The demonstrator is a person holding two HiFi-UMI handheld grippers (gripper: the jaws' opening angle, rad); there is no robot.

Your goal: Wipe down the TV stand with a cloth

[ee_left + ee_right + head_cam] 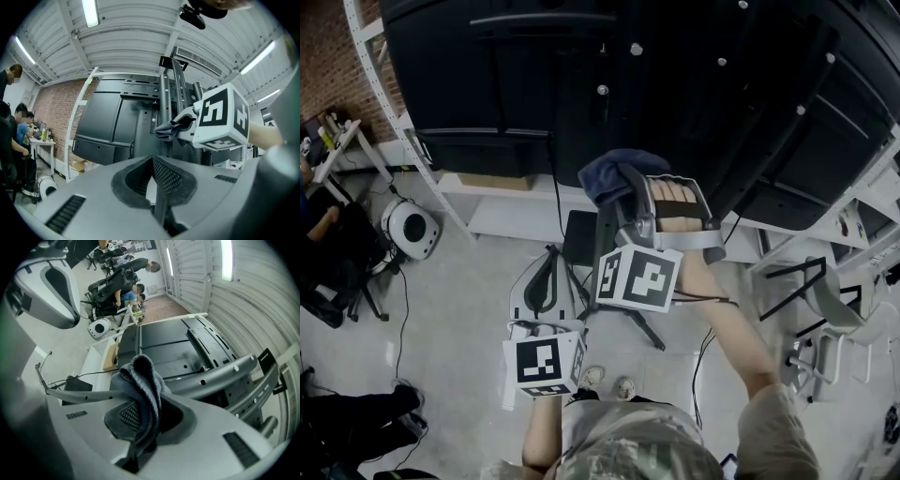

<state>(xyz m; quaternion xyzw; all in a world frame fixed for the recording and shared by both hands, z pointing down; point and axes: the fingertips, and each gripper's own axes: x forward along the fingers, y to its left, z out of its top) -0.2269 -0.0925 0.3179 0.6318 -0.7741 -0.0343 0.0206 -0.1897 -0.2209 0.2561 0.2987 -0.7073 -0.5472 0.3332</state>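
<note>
Right gripper [139,420] clamps cloth [140,380] near TV stand [220,373].

The cloth [140,380] runs down between the jaws of the right claw [146,420], and its lower end is hidden there. In the head view that claw covers most of the cloth. The top edge cuts off the TV stand [581,66], and the left edge cuts off a person [323,230].
</note>
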